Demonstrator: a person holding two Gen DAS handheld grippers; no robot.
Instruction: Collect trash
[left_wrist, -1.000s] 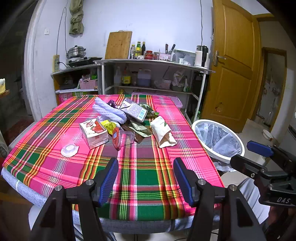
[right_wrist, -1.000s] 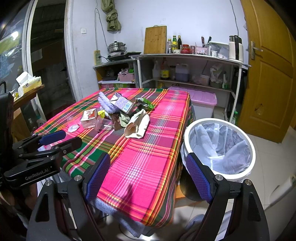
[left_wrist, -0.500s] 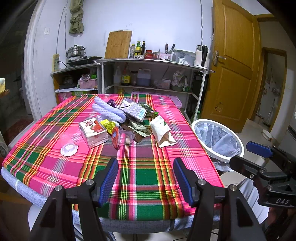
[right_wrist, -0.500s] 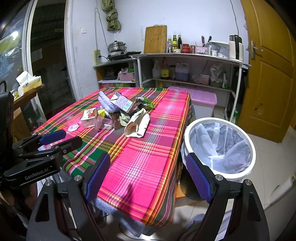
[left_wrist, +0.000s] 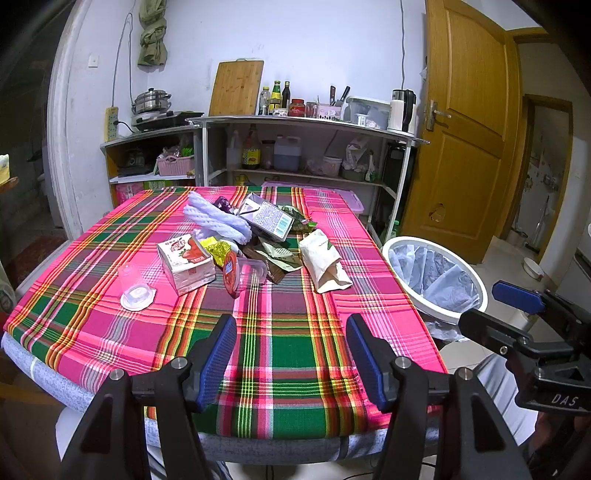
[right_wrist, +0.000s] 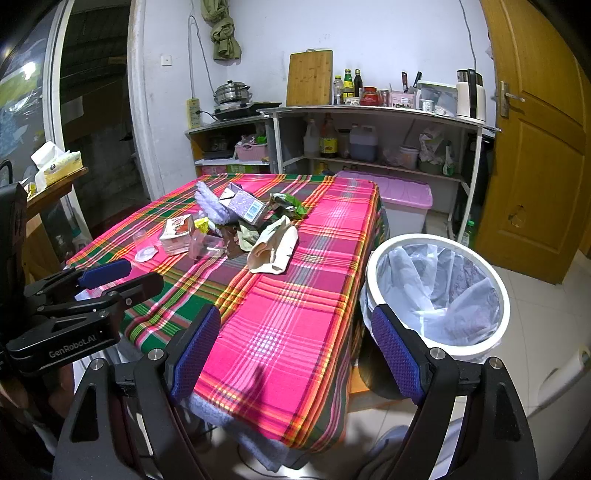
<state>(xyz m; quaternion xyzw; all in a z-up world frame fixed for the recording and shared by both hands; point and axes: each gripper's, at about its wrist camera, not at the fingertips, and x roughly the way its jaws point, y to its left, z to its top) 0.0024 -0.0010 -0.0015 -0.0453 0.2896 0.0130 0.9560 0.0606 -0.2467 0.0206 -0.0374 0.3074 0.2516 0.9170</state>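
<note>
The left gripper (left_wrist: 291, 363) hovers over the near edge of the table (left_wrist: 288, 373), jaws spread wide and holding nothing. The right gripper (right_wrist: 295, 354) hangs off the table's near right corner, jaws likewise wide apart and empty. The white-rimmed trash bin (right_wrist: 436, 291), lined with a plastic bag, stands on the floor just beside the table's right edge.

The trash lies in a loose heap around the table's centre: a clear cup (left_wrist: 135, 284), a juice carton (left_wrist: 186, 264), a plastic tub (left_wrist: 245, 273), a paper bag (left_wrist: 325, 264), a grey carton (left_wrist: 267, 219).

Judged step: the approach, with nothing collected yet. The next move calls for reaching forward to one item, probably the paper bag, nearest the bin.
</note>
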